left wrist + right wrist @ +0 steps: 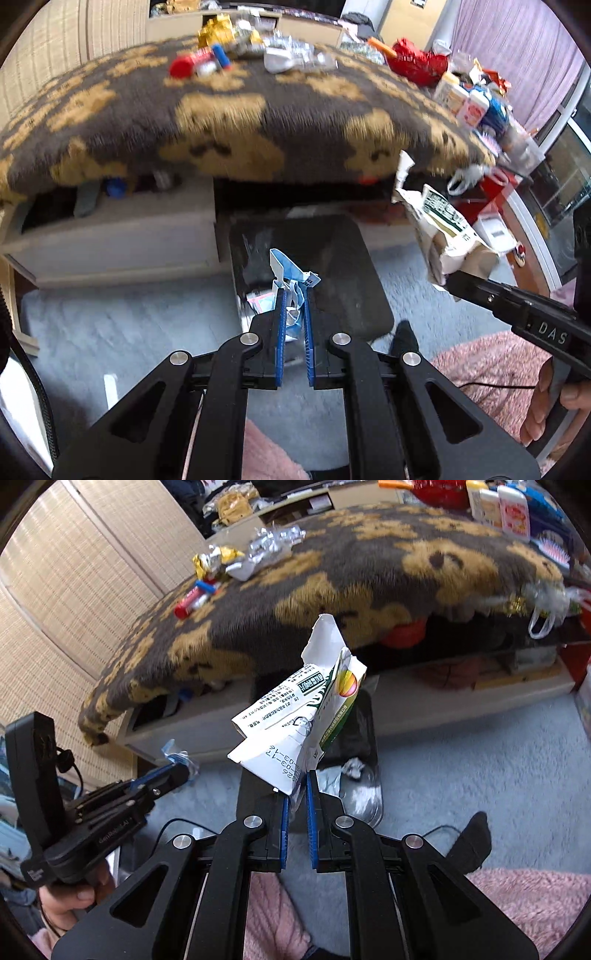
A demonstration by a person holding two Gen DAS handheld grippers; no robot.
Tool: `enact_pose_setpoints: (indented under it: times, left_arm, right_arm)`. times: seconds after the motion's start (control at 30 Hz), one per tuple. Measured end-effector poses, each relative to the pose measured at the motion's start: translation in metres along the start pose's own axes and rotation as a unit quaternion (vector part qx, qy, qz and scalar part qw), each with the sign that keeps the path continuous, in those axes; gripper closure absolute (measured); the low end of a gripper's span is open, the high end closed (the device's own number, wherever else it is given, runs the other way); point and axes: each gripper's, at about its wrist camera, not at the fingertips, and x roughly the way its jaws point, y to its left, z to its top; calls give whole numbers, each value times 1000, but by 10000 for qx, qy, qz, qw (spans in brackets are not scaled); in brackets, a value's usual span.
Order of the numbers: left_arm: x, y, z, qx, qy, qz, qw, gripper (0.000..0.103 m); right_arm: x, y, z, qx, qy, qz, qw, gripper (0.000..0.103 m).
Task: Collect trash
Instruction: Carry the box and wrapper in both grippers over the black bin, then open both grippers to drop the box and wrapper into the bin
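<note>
My left gripper (293, 291) is shut on a crumpled blue and white wrapper (291, 275) and holds it above a black bin (351, 295) on the floor. My right gripper (297, 775) is shut on a flattened white and green carton (303, 709), also over the black bin (365, 731). The carton shows in the left wrist view (443, 225) at the right, with the right gripper (448, 282) behind it. The left gripper (181, 768) shows at the left of the right wrist view. Silver wrappers (351, 768) lie in the bin.
A brown and yellow blanket (229, 118) covers a low table. Wrappers, tubes and bottles (236, 48) lie at its far side, more clutter (476, 99) at its right. A pale shelf (110, 236) sits beneath. Grey carpet (480, 760) surrounds the bin.
</note>
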Motion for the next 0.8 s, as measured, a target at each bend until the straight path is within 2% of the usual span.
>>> enact_pose_setpoints:
  times: [0.4,0.5,0.63,0.8]
  left_arm:
    - [56,2,-13,-144,696,-199,9973,95]
    - [71,5,-13,-183,847,-252,9959,95]
    - [82,9,-10,-229,929,-290,9950,95]
    - [86,12,-4,-200,907,-320,9952,92]
  right_arm:
    - [54,-19,-10,400,823,193,9956,93]
    - [65,-22,-9,417,972,64,9944,93]
    - [77,-24,-3,423,1075,-27,9933,93]
    - [86,-22,11,340,989,-232,9942,90]
